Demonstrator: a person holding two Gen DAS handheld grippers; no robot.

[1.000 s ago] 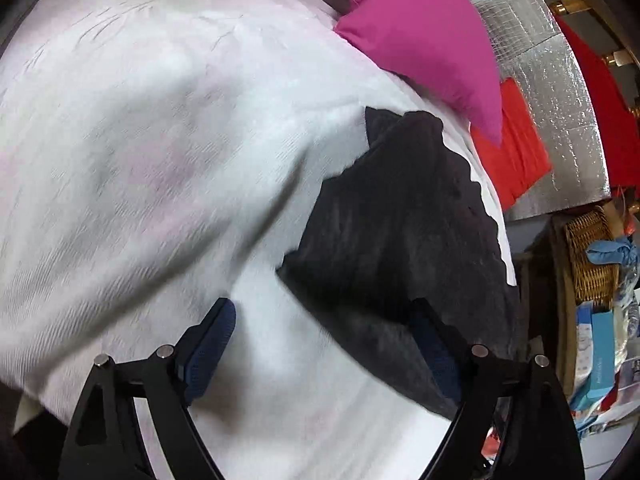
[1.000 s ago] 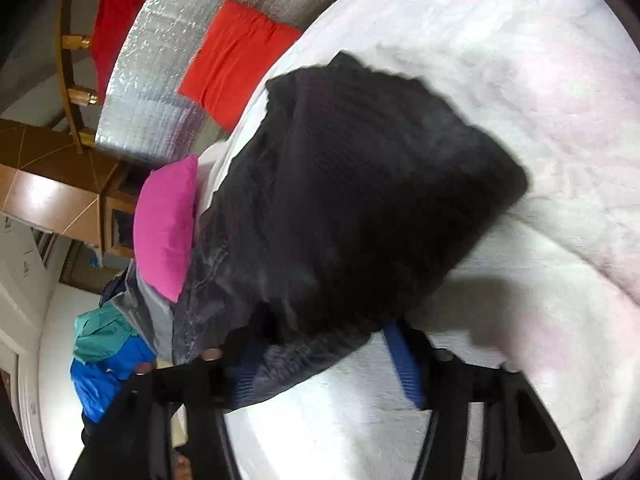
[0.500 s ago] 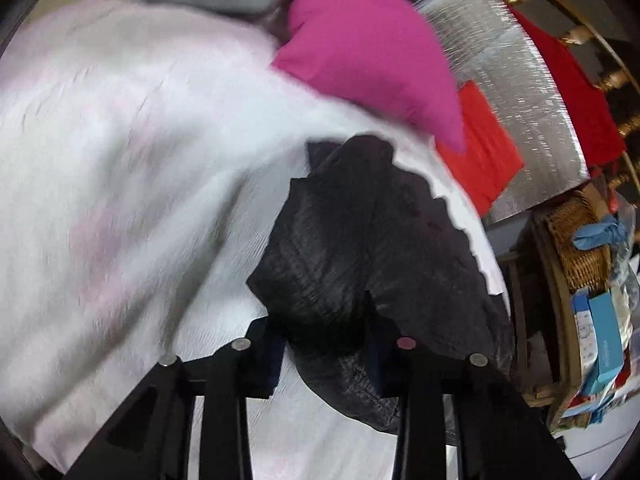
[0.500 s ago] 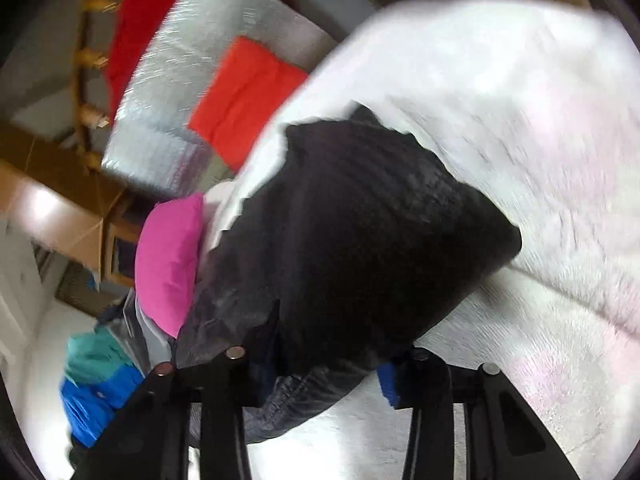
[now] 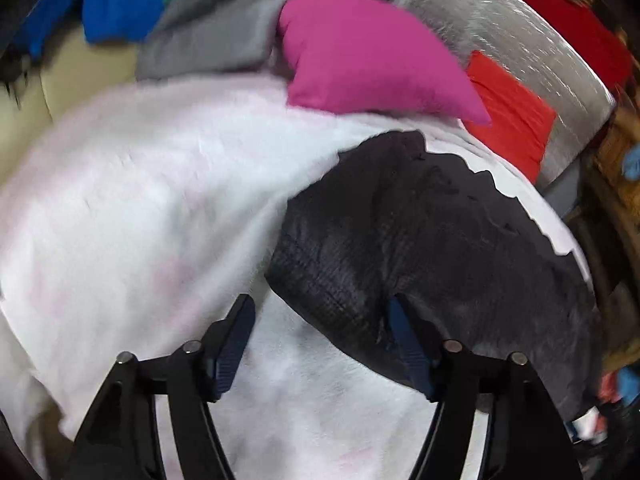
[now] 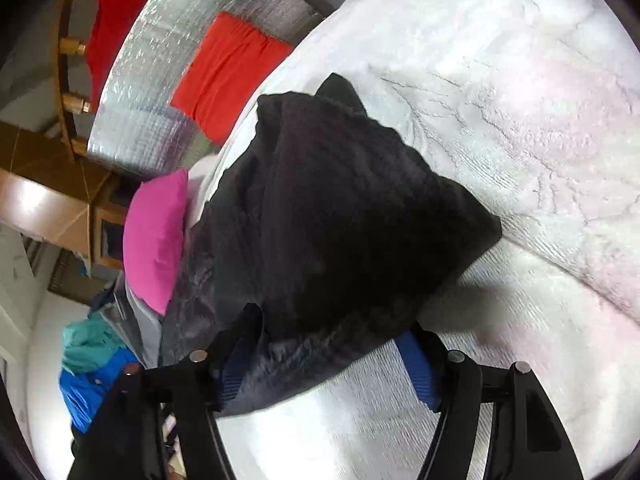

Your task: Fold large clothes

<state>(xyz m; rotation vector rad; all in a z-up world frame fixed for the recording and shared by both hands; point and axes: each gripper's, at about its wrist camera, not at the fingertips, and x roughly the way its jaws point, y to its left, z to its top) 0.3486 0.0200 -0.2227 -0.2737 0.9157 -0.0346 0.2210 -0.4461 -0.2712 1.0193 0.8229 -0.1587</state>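
Centrally, in the left wrist view, the left gripper (image 5: 320, 340) stands with its jaws well apart, having just been opening; its blue pads (image 5: 234, 354) press on nothing. The folded corner of the black garment (image 5: 420, 248) lies between and just beyond the jaws, its edge touching the right-hand pad while the left-hand pad hangs over bare blanket.

In the right wrist view, the right gripper (image 6: 326, 364) likewise has its jaws spread, having just been opening. A lower fold of the black garment (image 6: 336, 216) drapes across the gap and lies over the left-hand pad (image 6: 234, 368); the right-hand pad shows clear of the cloth, so no grip is made.

The garment lies folded into a compact, roughly triangular bundle on a white fluffy blanket (image 5: 140, 208) faintly tinged with pink, near the blanket's far edge. No container holds any part of it.

Beyond the garment, a magenta pillow (image 5: 368, 56) rests at the blanket's edge, just beside a grey cloth (image 5: 212, 28). Farther out lie blue and teal clothes (image 5: 116, 4) in a loose heap. A silver quilted sheet (image 6: 176, 60) lies off the blanket's side, with a red cloth (image 6: 228, 72) on it and a second red textile (image 6: 116, 4) behind, by a wooden rail. The left wrist view is blurred towards its edges, so the objects at its far right cannot be made out.
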